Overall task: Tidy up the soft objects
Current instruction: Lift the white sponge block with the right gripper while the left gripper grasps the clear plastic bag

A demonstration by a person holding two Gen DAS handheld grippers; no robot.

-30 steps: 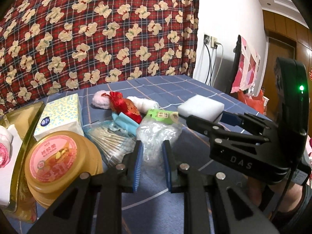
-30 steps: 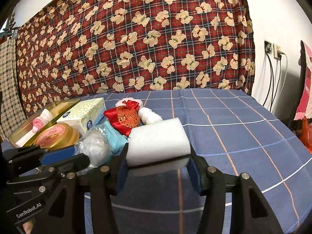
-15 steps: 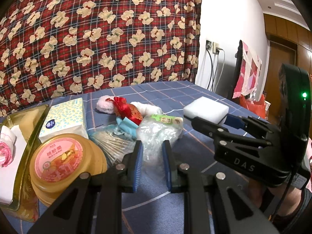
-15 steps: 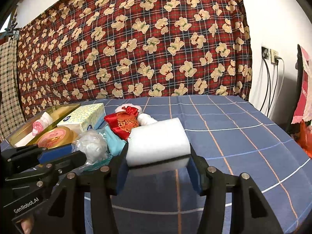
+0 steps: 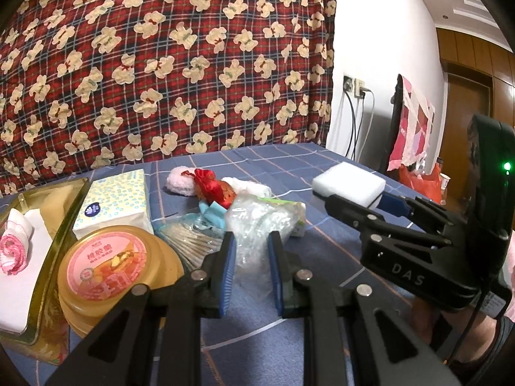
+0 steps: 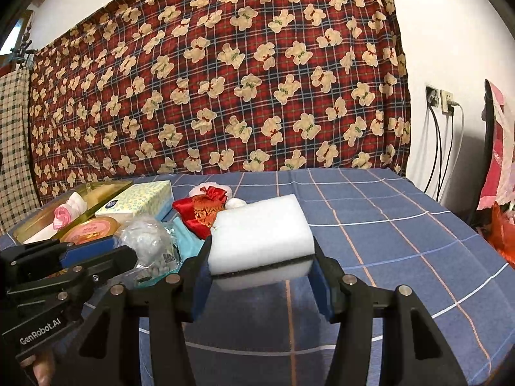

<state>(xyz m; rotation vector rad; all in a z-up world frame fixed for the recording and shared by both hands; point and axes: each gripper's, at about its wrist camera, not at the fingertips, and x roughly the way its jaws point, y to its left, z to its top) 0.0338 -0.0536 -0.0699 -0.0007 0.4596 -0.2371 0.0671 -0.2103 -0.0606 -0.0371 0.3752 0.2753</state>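
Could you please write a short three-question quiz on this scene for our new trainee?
1. True or false: the right gripper is shut on the white sponge.
2. What lies between the fingers of the left gripper? A) the tissue pack B) the clear plastic bag C) the red pouch
3. Fill in: the pink rolled towel lies in the gold ____.

Key:
1. True; both fingers press the sponge's sides.
2. B, the clear plastic bag; the tissue pack and red pouch lie farther back on the blue checked cloth.
3. tray.
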